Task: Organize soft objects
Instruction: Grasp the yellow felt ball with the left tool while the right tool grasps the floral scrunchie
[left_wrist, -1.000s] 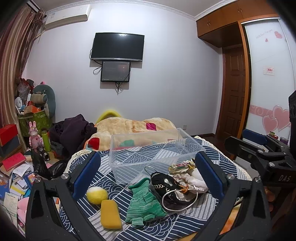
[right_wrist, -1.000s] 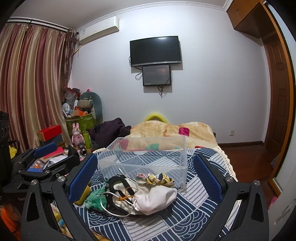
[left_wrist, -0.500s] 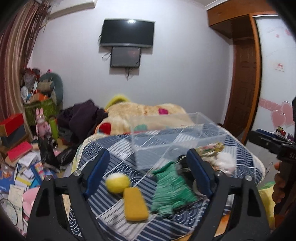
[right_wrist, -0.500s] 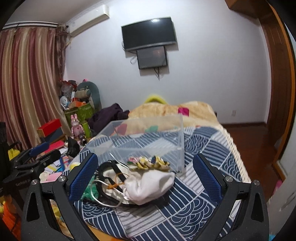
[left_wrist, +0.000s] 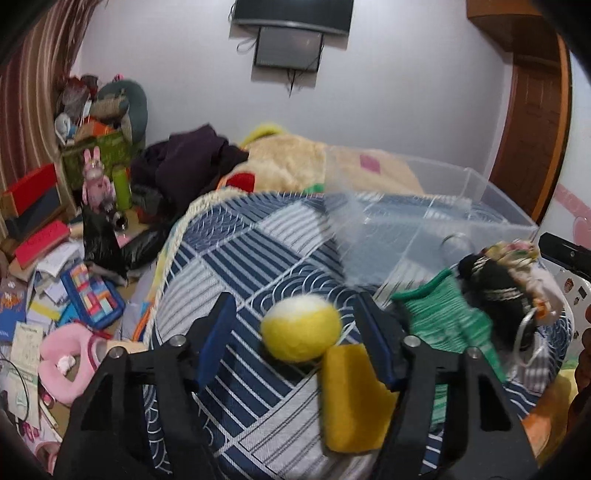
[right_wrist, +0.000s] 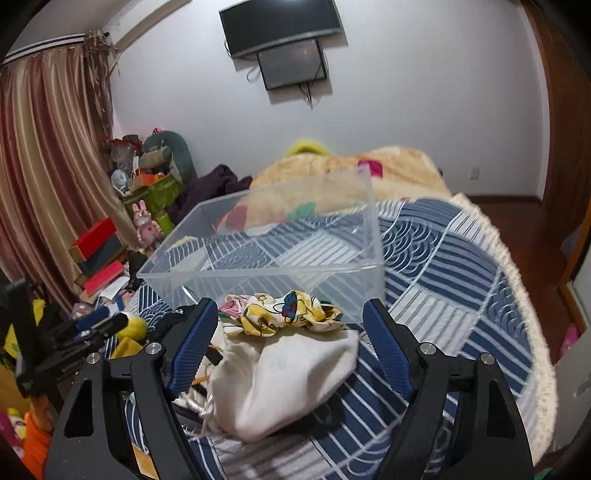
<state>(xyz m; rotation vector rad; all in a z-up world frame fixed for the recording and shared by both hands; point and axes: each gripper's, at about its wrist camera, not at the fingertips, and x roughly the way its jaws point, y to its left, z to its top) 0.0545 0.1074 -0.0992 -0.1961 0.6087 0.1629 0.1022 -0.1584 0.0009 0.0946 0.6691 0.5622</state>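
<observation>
Reaching: left hand-held gripper (left_wrist: 295, 332) hangs low over the bed (left_wrist: 240, 258), jaws spread wide and holding nothing, the yellow ball (left_wrist: 300, 329) between its fingers.
Right side: right hand-held gripper (right_wrist: 290, 339) is likewise wide open and empty, framing the white drawstring pouch (right_wrist: 284, 373) and the yellow patterned cloth (right_wrist: 284, 314) lying on the pouch's far edge.
Other soft things: a yellow sponge (left_wrist: 351, 395) lies just beside the ball on its near right; a green knitted glove (left_wrist: 443, 321) is further right, next to a dark tangled item too blurred to name.
Container: clear plastic bin (right_wrist: 266, 258) stands on the bed at the far side of the pile, seemingly empty.
Step in hand: judged to be the first pick, approach before closing; nothing looks sorted yet.
Next move: the left likely needs to settle around the ball's middle and close gently, since it may roll or squash, then lift it over the bin's near wall.
</observation>
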